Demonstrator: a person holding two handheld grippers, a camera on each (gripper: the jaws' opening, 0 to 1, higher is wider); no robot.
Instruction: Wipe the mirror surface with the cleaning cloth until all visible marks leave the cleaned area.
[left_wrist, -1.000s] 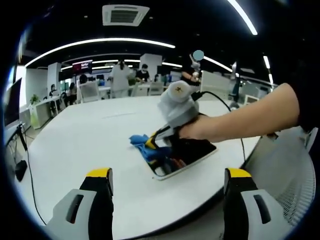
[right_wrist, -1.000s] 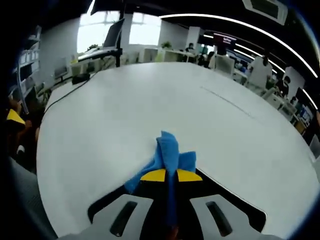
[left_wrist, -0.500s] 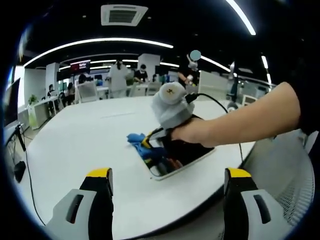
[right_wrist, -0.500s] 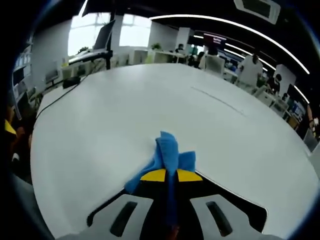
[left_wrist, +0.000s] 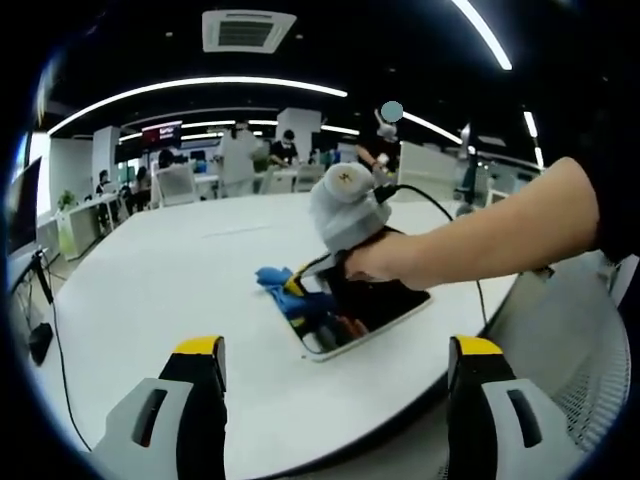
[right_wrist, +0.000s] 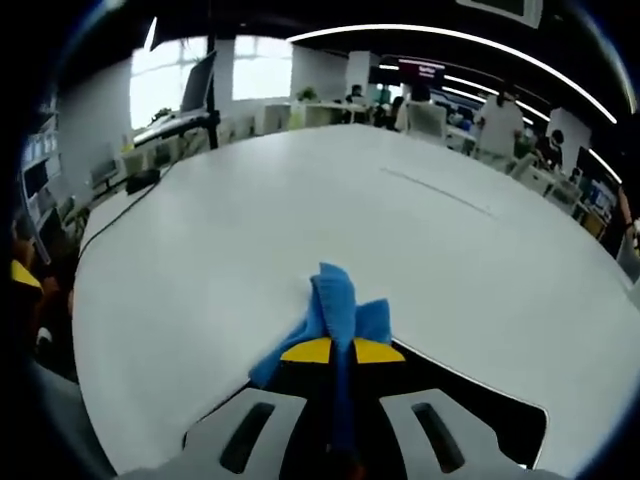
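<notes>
Right hand-held gripper (right_wrist: 342, 352) clamped on blue cloth (right_wrist: 335, 300)

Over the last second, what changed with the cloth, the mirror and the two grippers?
Very little. The right gripper, shut on the blue cloth, shifted slightly back and forth at the mirror's near-left corner. The mirror stayed put on the white table, and the left gripper stayed open, holding nothing.
</notes>
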